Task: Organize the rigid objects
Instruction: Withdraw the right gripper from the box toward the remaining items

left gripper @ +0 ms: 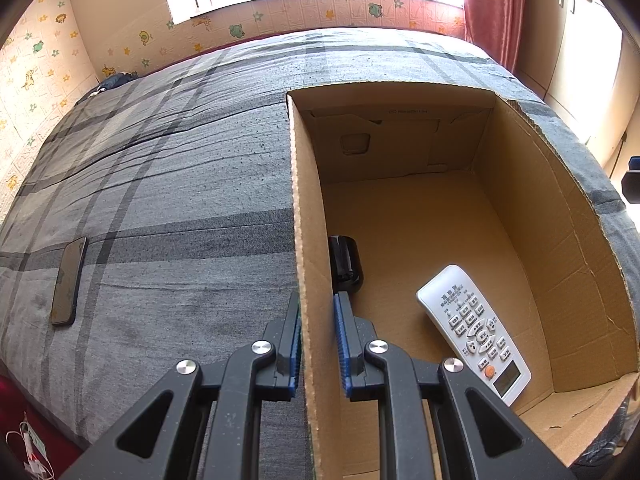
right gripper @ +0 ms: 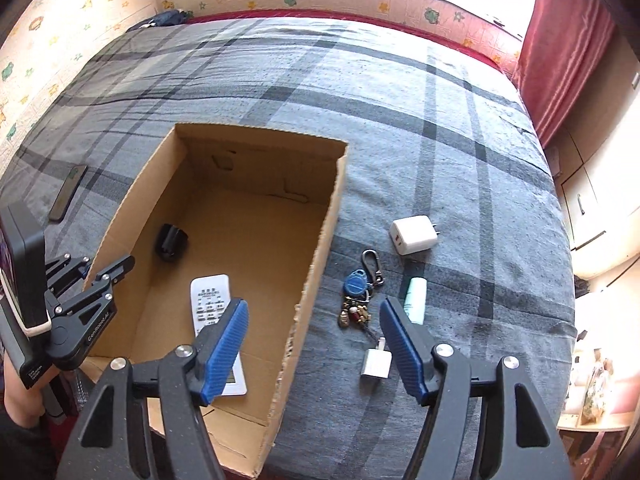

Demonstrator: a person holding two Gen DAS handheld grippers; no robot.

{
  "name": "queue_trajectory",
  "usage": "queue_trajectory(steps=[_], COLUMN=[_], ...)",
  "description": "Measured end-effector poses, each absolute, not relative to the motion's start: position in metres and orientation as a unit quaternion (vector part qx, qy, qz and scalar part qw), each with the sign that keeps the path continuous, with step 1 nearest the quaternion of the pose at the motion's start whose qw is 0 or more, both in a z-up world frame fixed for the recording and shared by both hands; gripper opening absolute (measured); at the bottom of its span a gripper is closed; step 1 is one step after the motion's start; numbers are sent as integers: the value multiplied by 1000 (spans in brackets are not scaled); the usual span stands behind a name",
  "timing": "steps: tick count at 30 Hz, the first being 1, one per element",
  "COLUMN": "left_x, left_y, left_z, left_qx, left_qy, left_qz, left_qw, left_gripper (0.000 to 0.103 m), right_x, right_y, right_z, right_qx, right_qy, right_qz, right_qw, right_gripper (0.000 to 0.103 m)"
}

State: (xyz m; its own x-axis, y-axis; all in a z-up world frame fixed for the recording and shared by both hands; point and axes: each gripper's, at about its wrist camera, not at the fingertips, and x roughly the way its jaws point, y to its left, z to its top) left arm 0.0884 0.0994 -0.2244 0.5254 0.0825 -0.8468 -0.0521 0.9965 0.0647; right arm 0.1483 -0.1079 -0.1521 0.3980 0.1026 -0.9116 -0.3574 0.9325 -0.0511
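Note:
An open cardboard box (left gripper: 308, 240) (right gripper: 320, 248) sits on a grey plaid bed. Inside lie a white remote (left gripper: 474, 332) (right gripper: 210, 300) and a black cylindrical object (left gripper: 346, 262) (right gripper: 171, 242). My left gripper (left gripper: 318, 300) straddles the box's left wall, its jaws shut on it; it also shows in the right wrist view (right gripper: 108, 268). My right gripper (right gripper: 314, 312) is open and empty above the box's right wall. On the bed to its right lie a key bunch (right gripper: 360, 292), a white charger (right gripper: 414, 234), a small white plug (right gripper: 376, 362) and a pale green tube (right gripper: 414, 294).
A dark phone (left gripper: 69, 282) (right gripper: 68, 192) lies on the bed left of the box. Walls with cartoon stickers, a bright window and a red curtain (right gripper: 568, 48) surround the bed. Cabinets stand at the right.

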Motion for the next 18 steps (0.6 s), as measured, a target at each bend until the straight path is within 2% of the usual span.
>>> queue_trajectory(steps=[1, 5, 18], left_x=[88, 88, 88], left_y=[100, 99, 100], left_z=[-224, -224, -225], left_qx=[15, 16, 15], left_qy=[486, 486, 486], left_qz=[38, 39, 38], left_qw=[873, 873, 873], left_gripper=[17, 17, 17], right_x=[151, 163, 190], right_y=[-114, -138, -194], right_z=[-151, -150, -187], right_qx=[-113, -91, -56], right_qy=[529, 532, 555], right_qz=[133, 112, 60], right_qw=[831, 834, 828], right_gripper=[88, 103, 103])
